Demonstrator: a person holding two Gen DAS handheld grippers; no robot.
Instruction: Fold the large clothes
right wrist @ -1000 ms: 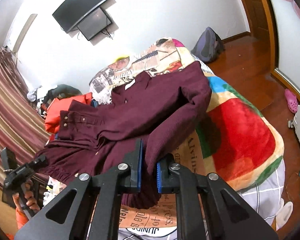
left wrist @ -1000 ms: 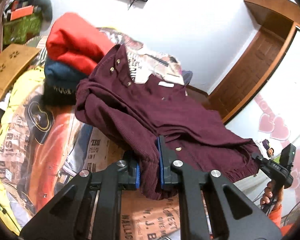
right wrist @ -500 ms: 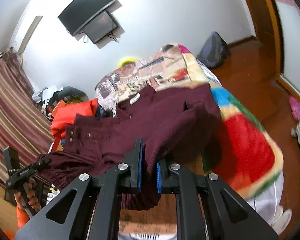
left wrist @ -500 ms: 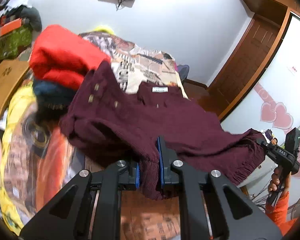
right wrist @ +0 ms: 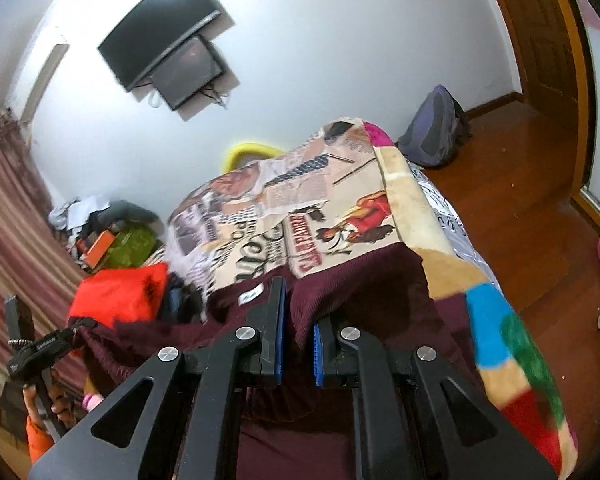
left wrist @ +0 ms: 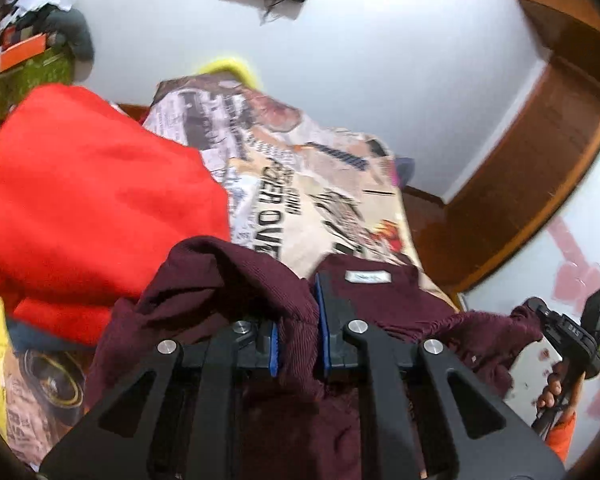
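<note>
Tongs apparently pinching maroon garment

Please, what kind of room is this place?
Most likely a home bedroom: a bed under a printed blanket, a television on the wall, and a red garment piled beside the maroon jacket being folded.

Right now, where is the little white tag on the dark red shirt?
In the left wrist view, the white neck label sits just right of the left gripper, on the maroon corduroy shirt.
</note>
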